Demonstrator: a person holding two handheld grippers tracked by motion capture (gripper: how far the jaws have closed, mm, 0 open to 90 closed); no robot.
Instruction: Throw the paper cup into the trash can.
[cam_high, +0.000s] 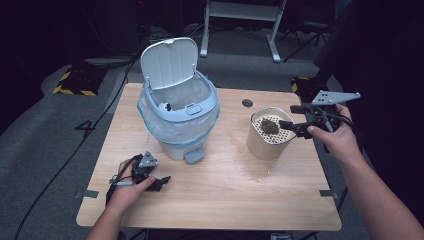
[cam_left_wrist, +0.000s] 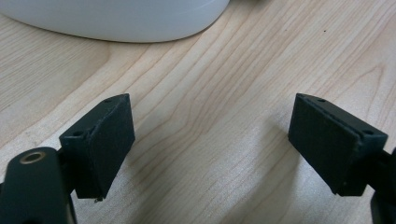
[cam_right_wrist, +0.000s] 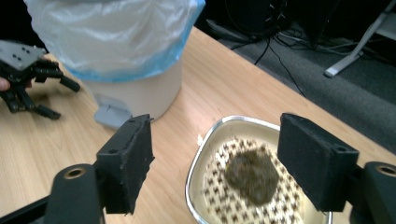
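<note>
Right of the bin (cam_high: 179, 107), a beige strainer container (cam_high: 269, 135) holds a dark clump (cam_high: 270, 125); right gripper (cam_high: 291, 125) jaws spread above it; left gripper (cam_high: 162, 181) jaws spread over the wet wooden table (cam_high: 225, 195).

White pedal bin (cam_high: 180, 135) stands on wood table (cam_high: 210, 210), lid (cam_high: 169, 61) flipped up at back, clear liner w/ blue edge (cam_high: 150, 117) folded over rim, grey pedal (cam_high: 194, 155) at front. Just R of bin: beige tub (cam_high: 267, 142) w/ perforated insert, dark clump (cam_high: 270, 125) on top. Wet sheen (cam_high: 250, 172) on wood betw. bin & tub. Round dark hole (cam_high: 247, 103) in the tabletop behind-R of bin. On floor beyond bin: white desk frame (cam_high: 240, 20); far L of bin, yellow/blk hazard tape (cam_high: 72, 82).
</note>
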